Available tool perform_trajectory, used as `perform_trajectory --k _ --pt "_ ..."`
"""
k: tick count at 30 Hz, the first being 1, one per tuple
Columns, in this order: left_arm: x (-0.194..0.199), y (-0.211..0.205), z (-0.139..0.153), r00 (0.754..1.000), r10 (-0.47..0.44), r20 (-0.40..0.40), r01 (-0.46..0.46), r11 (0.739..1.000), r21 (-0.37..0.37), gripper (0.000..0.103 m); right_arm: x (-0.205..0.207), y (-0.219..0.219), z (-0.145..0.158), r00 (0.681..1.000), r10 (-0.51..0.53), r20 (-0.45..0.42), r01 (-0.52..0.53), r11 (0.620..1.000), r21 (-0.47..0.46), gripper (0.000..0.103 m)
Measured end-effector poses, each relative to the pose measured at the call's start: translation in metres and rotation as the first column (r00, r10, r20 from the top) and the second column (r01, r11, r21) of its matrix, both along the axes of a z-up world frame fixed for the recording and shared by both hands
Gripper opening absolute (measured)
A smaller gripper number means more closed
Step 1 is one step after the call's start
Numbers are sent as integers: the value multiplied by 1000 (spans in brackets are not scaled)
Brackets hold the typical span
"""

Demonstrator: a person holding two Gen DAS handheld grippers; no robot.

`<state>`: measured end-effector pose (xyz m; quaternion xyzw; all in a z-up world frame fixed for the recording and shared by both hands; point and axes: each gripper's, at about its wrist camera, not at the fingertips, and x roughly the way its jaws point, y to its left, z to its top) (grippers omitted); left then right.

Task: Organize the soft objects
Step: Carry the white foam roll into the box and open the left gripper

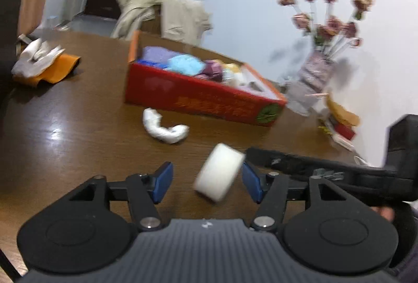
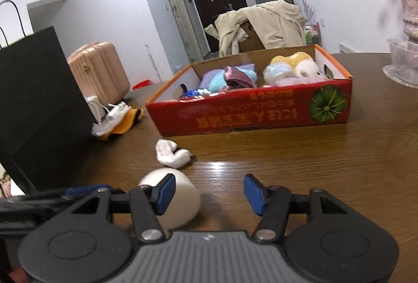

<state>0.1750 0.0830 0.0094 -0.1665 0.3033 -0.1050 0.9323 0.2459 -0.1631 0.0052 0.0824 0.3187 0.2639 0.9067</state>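
A white, soft, roll-shaped object (image 1: 218,176) lies tilted on the brown table (image 1: 78,126) between the fingers of my left gripper (image 1: 207,185). It is close against the right blue pad (image 1: 252,185) and apart from the left one, so that gripper is open. In the right wrist view the same white object (image 2: 183,202) sits behind the left finger (image 2: 164,194) of my right gripper (image 2: 209,194), which is open and holds nothing. A rolled white sock (image 1: 164,126) (image 2: 172,153) lies farther ahead. Behind it stands a red cardboard box (image 1: 203,97) (image 2: 248,113) holding several soft items.
A black bag (image 2: 39,105) stands at the table's left, with a white and orange cloth pile (image 1: 41,61) (image 2: 117,118) beside it. A vase of flowers (image 1: 316,74) and a glass bowl (image 2: 402,66) stand at the right. A chair with a beige coat (image 2: 261,24) stands behind the table.
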Motion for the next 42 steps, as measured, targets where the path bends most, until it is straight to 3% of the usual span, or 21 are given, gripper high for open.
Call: perform_trajectory --k 3,5,6,7,11,16,21,25,29,30,33,37,42 --pt "14 11 -6 998 42 -41 -44 998 -44 53 6 5 4 999 35 -1 -35 998 60 53" --pt "24 13 -10 997 37 -60 -42 996 -81 48 16 13 2 997 75 -13 -74 995 68 42" --pt "26 12 -10 997 36 -64 -42 995 -94 46 20 16 1 996 80 -28 -78 995 59 32" --pt "26 9 -9 998 23 -60 -29 995 -92 45 20 17 -1 996 79 -38 -78 996 47 30" --pt "15 -14 -6 998 -58 -36 56 997 -55 46 2 -7 -1 997 75 -31 -73 996 47 30" --pt "8 -48 -18 987 -145 -74 144 989 -15 47 -20 -39 -13 996 21 -86 -20 1000 14 31" --pt "1 -45 -10 990 -132 -42 130 991 -41 51 -22 -51 -15 996 9 -93 -2 997 75 31" --pt "12 -34 -10 994 -74 -81 69 996 -54 49 -17 -42 -15 996 36 -86 -27 994 108 31" --pt "33 -29 -18 986 -87 -140 70 990 -123 36 -7 -32 -20 993 42 -108 -30 994 110 31" --pt "36 -30 -20 984 -96 -152 76 988 -134 26 -5 -31 -21 992 46 -119 -32 993 114 28" --pt "47 -32 -24 979 -108 -174 80 984 -159 21 2 -30 -23 988 56 -141 -40 993 112 17" --pt "72 -36 4 989 -101 -110 83 984 -156 21 21 -30 1 996 45 -80 -36 993 115 16" --pt "163 -39 68 995 -94 30 97 989 -116 21 100 -27 64 991 44 127 -53 997 65 16"
